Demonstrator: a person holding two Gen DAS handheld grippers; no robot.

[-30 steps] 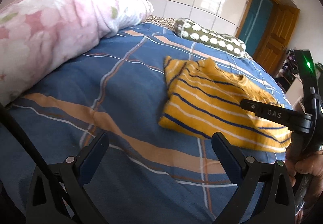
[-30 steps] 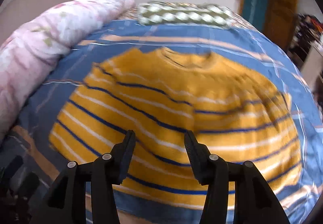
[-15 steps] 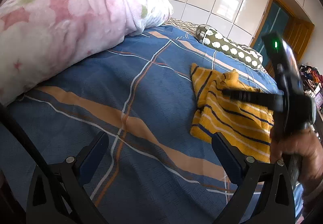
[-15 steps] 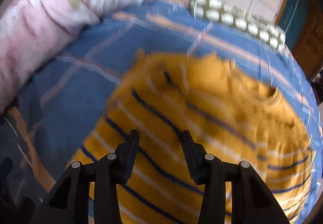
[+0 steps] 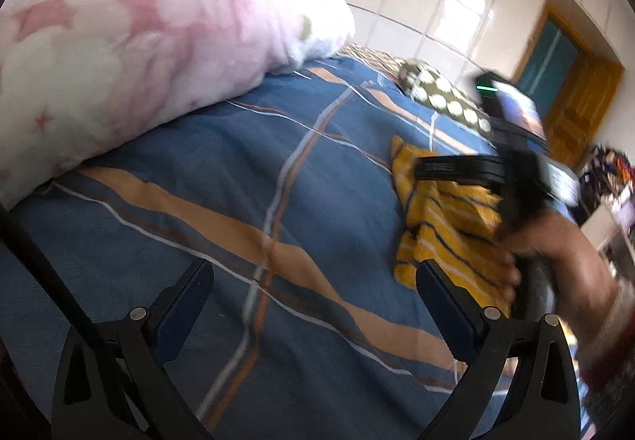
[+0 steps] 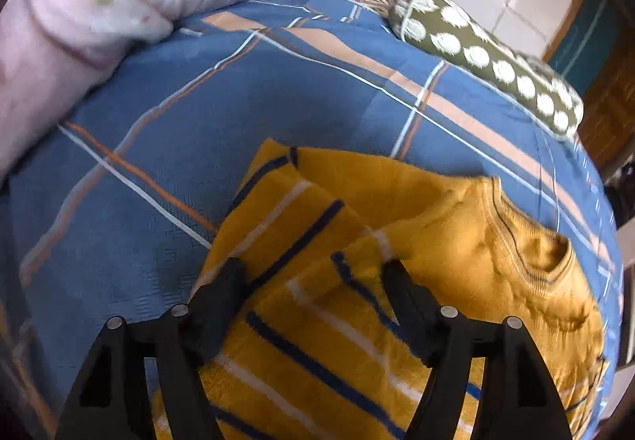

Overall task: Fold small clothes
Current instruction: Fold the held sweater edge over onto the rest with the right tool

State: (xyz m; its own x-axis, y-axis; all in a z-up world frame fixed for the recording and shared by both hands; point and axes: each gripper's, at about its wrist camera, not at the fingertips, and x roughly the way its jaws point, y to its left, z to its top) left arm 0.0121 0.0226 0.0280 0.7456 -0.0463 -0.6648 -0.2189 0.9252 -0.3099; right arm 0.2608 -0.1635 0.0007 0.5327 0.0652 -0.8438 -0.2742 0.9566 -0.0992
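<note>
Bedroom with a blue plaid bed (image 6: 278,91), where a yellow striped sweater (image 6: 456,225) is lying partly folded. Right tool (image 6: 313,277) is hovering half-open above the sweater's folded edge, holding nothing; left tool (image 5: 313,281) is waiting wide open, empty. Grip low, catching every layer.

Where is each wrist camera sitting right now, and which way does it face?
Left wrist: low over the blue plaid sheet, facing the pink quilt; shows the left gripper, open and empty, plus the person's right hand.
Right wrist: right above the yellow striped sweater, with the right gripper open over it.
Shared: sweater, sheet, quilt, dotted pillow.
</note>
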